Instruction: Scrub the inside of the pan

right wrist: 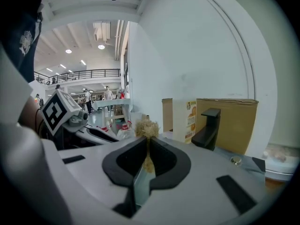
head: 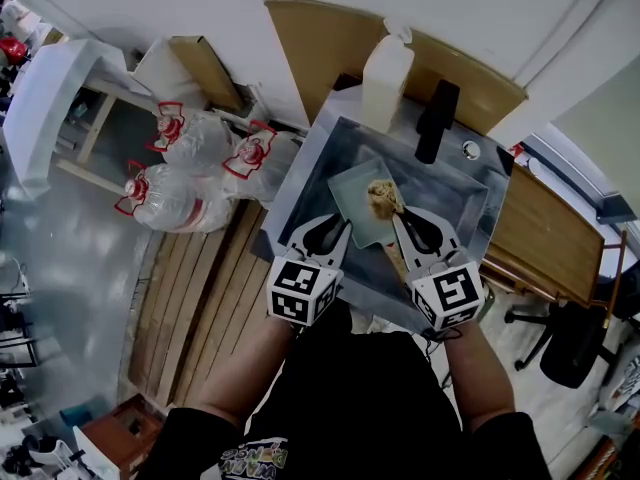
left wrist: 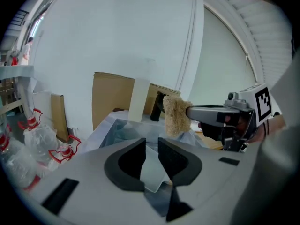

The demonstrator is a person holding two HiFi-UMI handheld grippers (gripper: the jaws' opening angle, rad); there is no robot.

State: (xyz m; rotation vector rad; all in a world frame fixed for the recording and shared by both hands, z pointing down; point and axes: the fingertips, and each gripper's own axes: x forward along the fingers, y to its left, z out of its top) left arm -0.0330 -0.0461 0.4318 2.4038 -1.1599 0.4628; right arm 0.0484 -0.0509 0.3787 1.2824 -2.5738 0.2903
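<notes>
A pale, translucent square pan (head: pixel 355 193) sits tilted in the steel sink (head: pixel 470 196). My left gripper (head: pixel 335 230) is shut on the pan's near rim; in the left gripper view the thin pan edge (left wrist: pixel 152 170) sits between the left gripper's (left wrist: pixel 152 146) jaws. My right gripper (head: pixel 408 226) is shut on the wooden handle of a scrubbing brush. Its tan fibre brush head (head: pixel 383 199) rests inside the pan. The brush head (left wrist: pixel 174 116) shows again just beyond the pan, and the brush (right wrist: pixel 147 128) pokes out past the right gripper (right wrist: pixel 148 144).
A black faucet (head: pixel 436 120) and a white bottle (head: pixel 386 78) stand at the sink's far edge, with cardboard (head: pixel 330 38) behind. Several large water jugs (head: pixel 190 173) lie on the floor to the left. A wooden table (head: pixel 545 233) is on the right.
</notes>
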